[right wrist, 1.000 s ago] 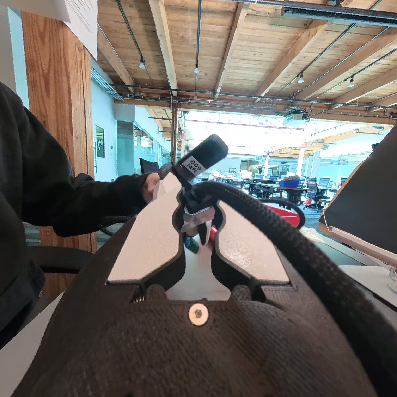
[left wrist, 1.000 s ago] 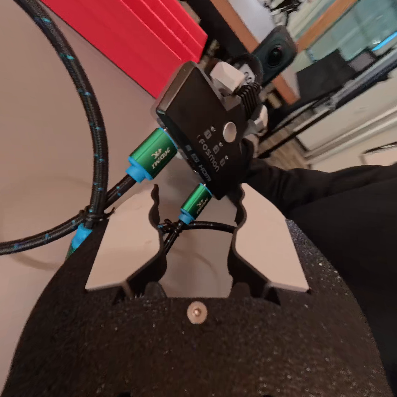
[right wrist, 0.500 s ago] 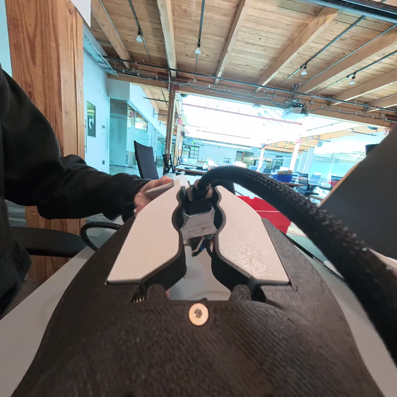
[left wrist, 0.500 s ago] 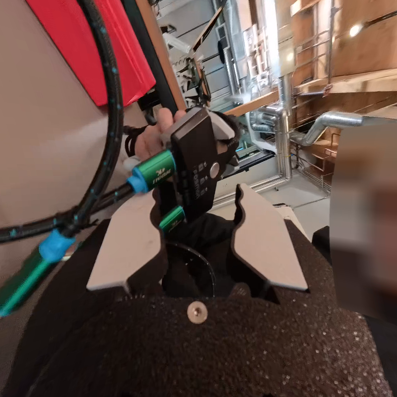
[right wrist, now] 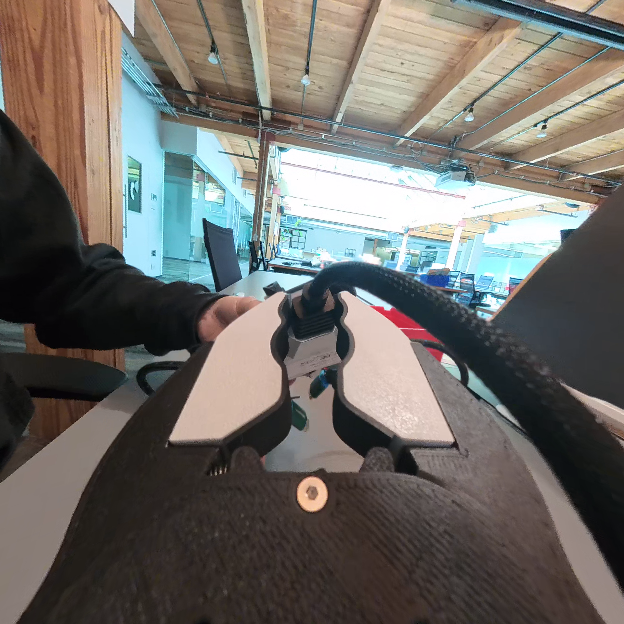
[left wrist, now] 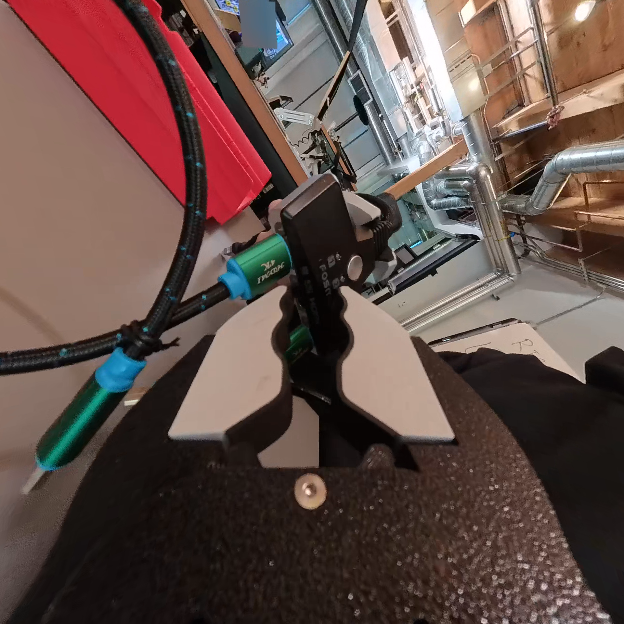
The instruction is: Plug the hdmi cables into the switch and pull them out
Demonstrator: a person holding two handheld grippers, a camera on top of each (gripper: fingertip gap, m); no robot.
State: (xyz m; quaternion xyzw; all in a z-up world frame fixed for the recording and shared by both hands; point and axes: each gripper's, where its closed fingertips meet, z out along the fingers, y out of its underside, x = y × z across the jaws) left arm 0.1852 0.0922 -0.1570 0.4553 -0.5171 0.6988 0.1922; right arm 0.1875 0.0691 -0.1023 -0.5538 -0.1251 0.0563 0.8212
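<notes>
Pale desk (left wrist: 84,216) lies below. Left hand-held gripper (left wrist: 312,309) pinches the small black box switch (left wrist: 320,243), held up; two green metal plugs (left wrist: 261,268) are in. Right hand-held gripper (right wrist: 312,304) squeezes the grey plug (right wrist: 310,341). I think pulling out comes next.

One black switch (left wrist: 320,243); three green plugs, at (left wrist: 260,268), (left wrist: 299,344) and (left wrist: 81,415); one grey plug (right wrist: 310,341); two hand-held grippers, left (left wrist: 312,324) and right (right wrist: 310,324); one red bin (left wrist: 141,101).
</notes>
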